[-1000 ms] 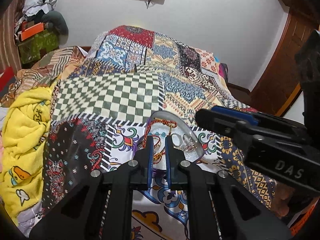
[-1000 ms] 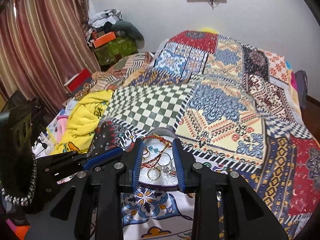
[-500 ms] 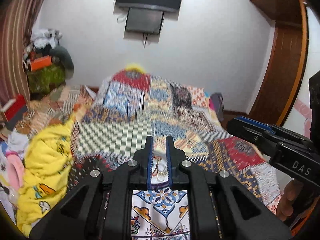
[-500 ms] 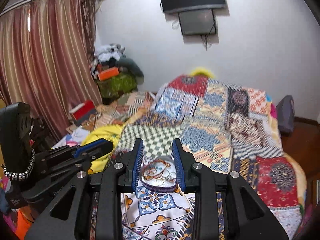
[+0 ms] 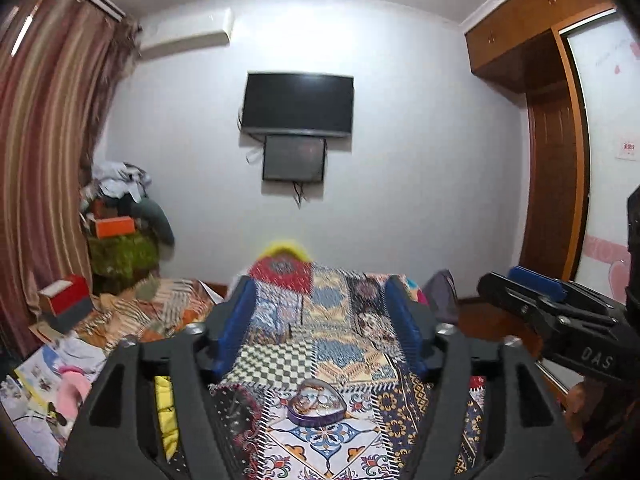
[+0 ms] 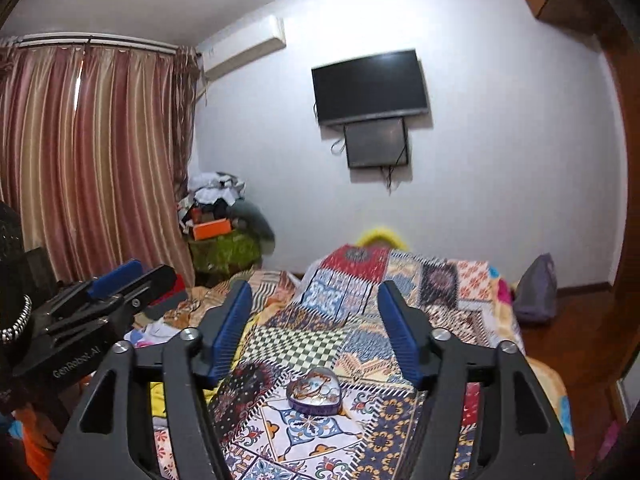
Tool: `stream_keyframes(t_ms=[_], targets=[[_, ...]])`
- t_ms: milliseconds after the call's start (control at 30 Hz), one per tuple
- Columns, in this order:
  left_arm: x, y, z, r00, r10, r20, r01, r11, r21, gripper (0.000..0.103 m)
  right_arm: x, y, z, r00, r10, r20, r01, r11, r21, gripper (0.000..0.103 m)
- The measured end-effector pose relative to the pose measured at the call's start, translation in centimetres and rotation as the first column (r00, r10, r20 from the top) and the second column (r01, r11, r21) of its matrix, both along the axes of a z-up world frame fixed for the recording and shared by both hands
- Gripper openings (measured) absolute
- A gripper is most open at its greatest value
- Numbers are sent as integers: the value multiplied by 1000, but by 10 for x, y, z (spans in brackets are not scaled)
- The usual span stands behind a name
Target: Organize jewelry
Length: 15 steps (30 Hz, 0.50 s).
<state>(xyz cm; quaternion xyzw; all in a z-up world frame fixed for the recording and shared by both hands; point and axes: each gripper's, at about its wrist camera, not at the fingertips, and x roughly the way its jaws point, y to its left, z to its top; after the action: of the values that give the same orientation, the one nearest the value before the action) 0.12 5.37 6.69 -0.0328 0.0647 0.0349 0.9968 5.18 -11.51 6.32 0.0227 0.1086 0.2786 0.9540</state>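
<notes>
L view: my left gripper (image 5: pixel 320 320) jaws wide, just opened, nothing between; heart box (image 5: pixel 316 403) w/ rings sits far below on patchwork quilt (image 5: pixel 340 344) | R view: right gripper (image 6: pixel 314 326) same, wide & bare; box (image 6: pixel 313 394) shiny tin, quilt soft | step: looks done, backing off; next: maybe nothing

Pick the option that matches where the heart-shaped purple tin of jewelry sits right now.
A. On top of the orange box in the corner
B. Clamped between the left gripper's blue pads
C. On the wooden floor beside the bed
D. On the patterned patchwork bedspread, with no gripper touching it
D: the heart-shaped purple tin rests on the patchwork bedspread, while the left gripper and right gripper both stand open, well clear of it.
</notes>
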Motion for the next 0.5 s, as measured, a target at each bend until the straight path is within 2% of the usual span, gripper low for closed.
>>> stream_keyframes(t_ms=[67,133,267,400,500], targets=[[-9,-1,3,1000,20,22,-21,1000,8,85,-6,1,1,1000,-11,15,11,1000,-5,72],[-17,-2,5,998,41,38,-42,999,18,93,-8,2,0,999,-23,23,23,1000,-7,83],[-23,-3,4,998,53,33,-54,998,25,96,-11,5,-2,999,-44,18,44,999,2,89],[-25,-2,2,998,54,20,-54,998,11,98,-15,3,-5,998,-68,15,68,998,7,100],[-28,-3,1,999,52,11,-52,999,5,98,-18,-1,-5,997,-74,13,73,997,9,101]])
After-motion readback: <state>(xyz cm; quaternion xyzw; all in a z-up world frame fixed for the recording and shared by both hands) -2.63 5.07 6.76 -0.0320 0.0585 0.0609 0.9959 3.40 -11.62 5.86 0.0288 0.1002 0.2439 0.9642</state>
